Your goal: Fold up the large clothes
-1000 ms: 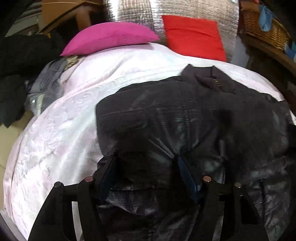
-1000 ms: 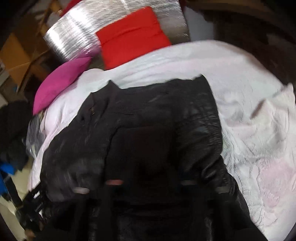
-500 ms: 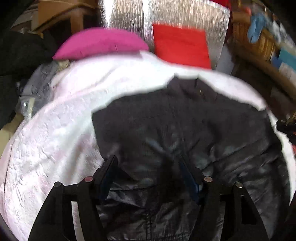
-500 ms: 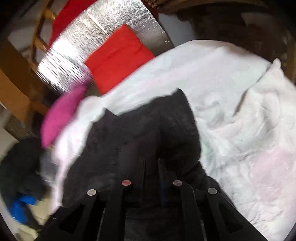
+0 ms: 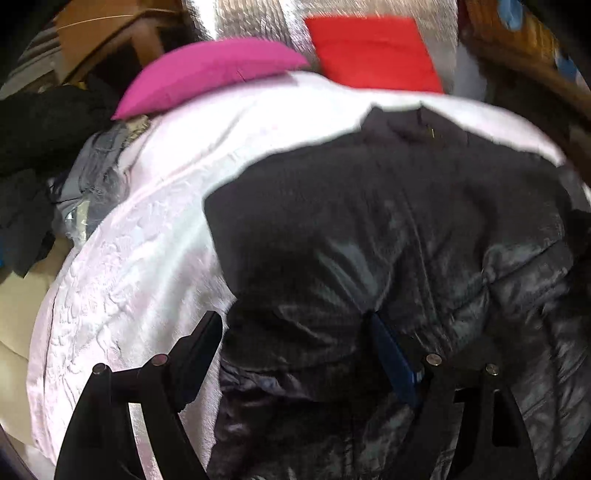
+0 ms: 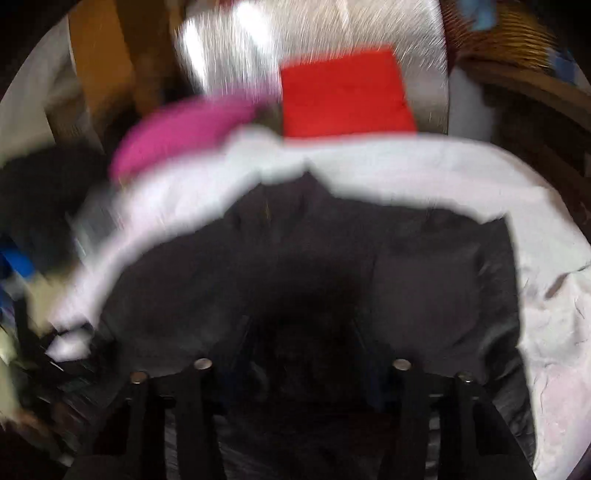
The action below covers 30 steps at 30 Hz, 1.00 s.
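Observation:
A large black quilted jacket lies spread on a white bedspread, collar toward the pillows. My left gripper is open, its fingers astride the jacket's near left edge just above the fabric. The jacket also shows in the right wrist view, which is blurred by motion. My right gripper is open, its fingers wide apart over the jacket's near middle. Neither gripper holds cloth that I can see.
A pink pillow and a red pillow lean on a silver headboard. Dark and grey clothes pile at the bed's left. A wicker basket stands at the right.
The right gripper opened from nearly shut to wide and swung level toward the jacket's middle. The left gripper stayed open and shifted slightly left along the jacket's edge.

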### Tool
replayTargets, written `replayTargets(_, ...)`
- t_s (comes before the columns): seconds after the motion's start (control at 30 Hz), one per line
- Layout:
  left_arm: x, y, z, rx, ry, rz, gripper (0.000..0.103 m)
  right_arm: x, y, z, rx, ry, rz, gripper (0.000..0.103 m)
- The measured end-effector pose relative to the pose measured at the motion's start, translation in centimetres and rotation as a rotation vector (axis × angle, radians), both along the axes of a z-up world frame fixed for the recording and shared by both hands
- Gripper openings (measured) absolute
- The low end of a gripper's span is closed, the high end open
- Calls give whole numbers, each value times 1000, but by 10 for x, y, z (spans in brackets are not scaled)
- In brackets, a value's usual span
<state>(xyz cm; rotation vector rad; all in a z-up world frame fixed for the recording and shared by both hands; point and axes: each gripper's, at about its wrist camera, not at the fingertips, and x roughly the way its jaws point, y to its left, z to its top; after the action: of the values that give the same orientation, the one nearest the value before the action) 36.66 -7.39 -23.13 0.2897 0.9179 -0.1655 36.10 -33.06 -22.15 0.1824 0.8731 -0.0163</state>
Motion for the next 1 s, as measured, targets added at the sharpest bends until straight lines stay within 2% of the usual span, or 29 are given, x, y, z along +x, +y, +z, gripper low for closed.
replayTargets(0.03, 0, 1, 1, -6, -2, -1, 83, 7, 3, -13, -42, 62, 4, 51)
replayTargets(0.1, -1, 7, 7, -42, -1, 3, 82, 5, 2, -12, -76, 57, 13, 50)
replayTargets(0.13, -1, 11, 13, -74, -18, 3, 82, 4, -1, -6, -57, 66, 9, 50)
replayTargets(0.23, -8, 17, 36, -169, -85, -11, 82, -10, -20, 15, 66, -22, -4, 50)
replayTargets(0.33, 0, 20, 43, -202, -111, 15, 82, -13, -34, 25, 92, -93, -51, 51)
replayTargets(0.4, 13, 18, 32, -173, -69, 48, 82, -6, -39, 13, 84, -42, -87, 51)
replayTargets(0.47, 30, 14, 10, -131, 20, 77, 83, 8, -46, -9, 57, 64, -108, 51)
replayTargets(0.5, 36, 15, -1, -146, 67, 82, 83, 12, -46, -17, 43, 76, -99, 51)
replayTargets(0.57, 40, 18, -3, -180, 87, 104, 83, 10, -45, -10, 25, 61, -78, 51)
replayTargets(0.63, 37, 22, 8, -195, 57, 98, 83, 3, -57, 5, 80, 24, -91, 51)
replayTargets(0.7, 33, 25, 17, -184, 8, 102, 83, -8, -79, 14, 96, -18, -159, 51)
replayTargets(0.8, 24, 36, 30, -227, -35, 111, 83, -19, -124, 20, 207, -19, -264, 59)
replayTargets(0.9, 22, 50, 38, -298, -34, 119, 83, -32, -165, 17, 322, -15, -356, 60)
replayTargets(1.0, 25, 62, 36, -354, 4, 115, 83, -46, -191, 13, 428, -24, -390, 65)
